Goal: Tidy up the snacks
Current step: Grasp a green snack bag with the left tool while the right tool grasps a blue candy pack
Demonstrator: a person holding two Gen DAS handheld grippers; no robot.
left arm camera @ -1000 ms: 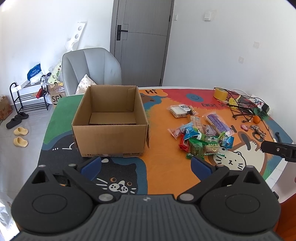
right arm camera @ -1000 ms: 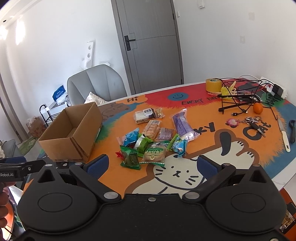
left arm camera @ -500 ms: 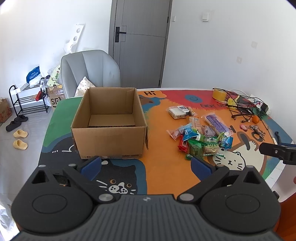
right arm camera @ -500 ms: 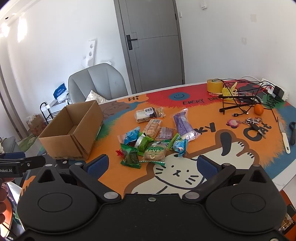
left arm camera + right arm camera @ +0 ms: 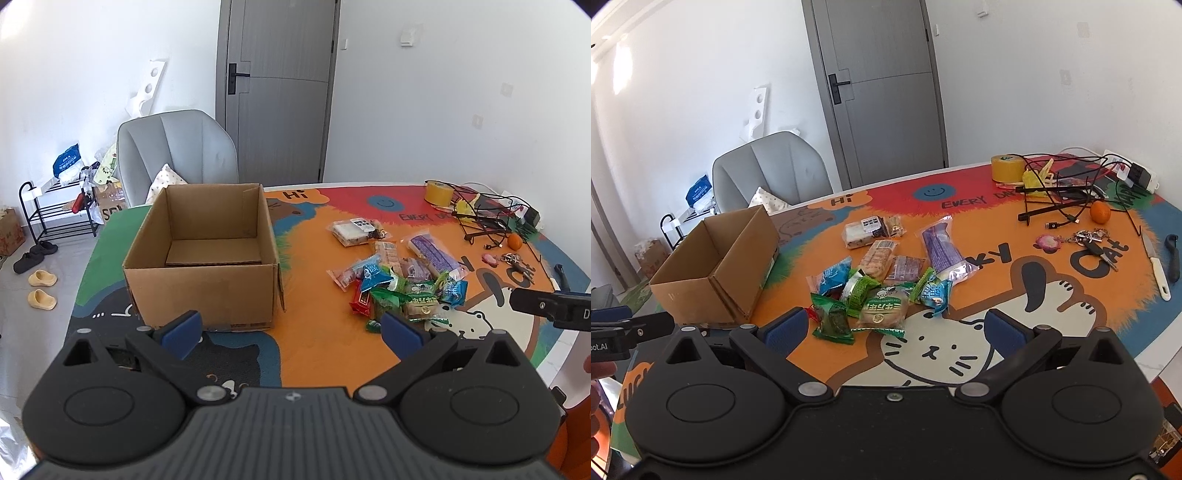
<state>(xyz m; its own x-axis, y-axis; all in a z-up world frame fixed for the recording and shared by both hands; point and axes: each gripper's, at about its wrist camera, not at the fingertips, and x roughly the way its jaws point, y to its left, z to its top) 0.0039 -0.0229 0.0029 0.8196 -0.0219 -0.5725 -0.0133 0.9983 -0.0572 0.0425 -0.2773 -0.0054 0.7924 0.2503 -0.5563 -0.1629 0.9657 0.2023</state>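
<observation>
An open brown cardboard box (image 5: 207, 254) stands empty on the left of the cartoon-print table (image 5: 314, 332); it also shows in the right wrist view (image 5: 716, 269). A heap of wrapped snacks (image 5: 402, 280) lies to its right, seen closer as snacks (image 5: 882, 280) in green, blue, purple and clear packets. My left gripper (image 5: 291, 330) hovers open in front of the box, holding nothing. My right gripper (image 5: 895, 326) hangs open just short of the snack heap, also holding nothing.
A tape roll (image 5: 1008, 168), tangled cables on a black stand (image 5: 1063, 192), an orange (image 5: 1100, 213), keys (image 5: 1093, 240) and a knife (image 5: 1156, 266) crowd the table's right side. A grey chair (image 5: 177, 155) stands behind the box, by a shoe rack (image 5: 55, 214).
Both grippers have drawn back and risen slightly, so the box and snacks look a little farther off. Nothing on the table has moved.
</observation>
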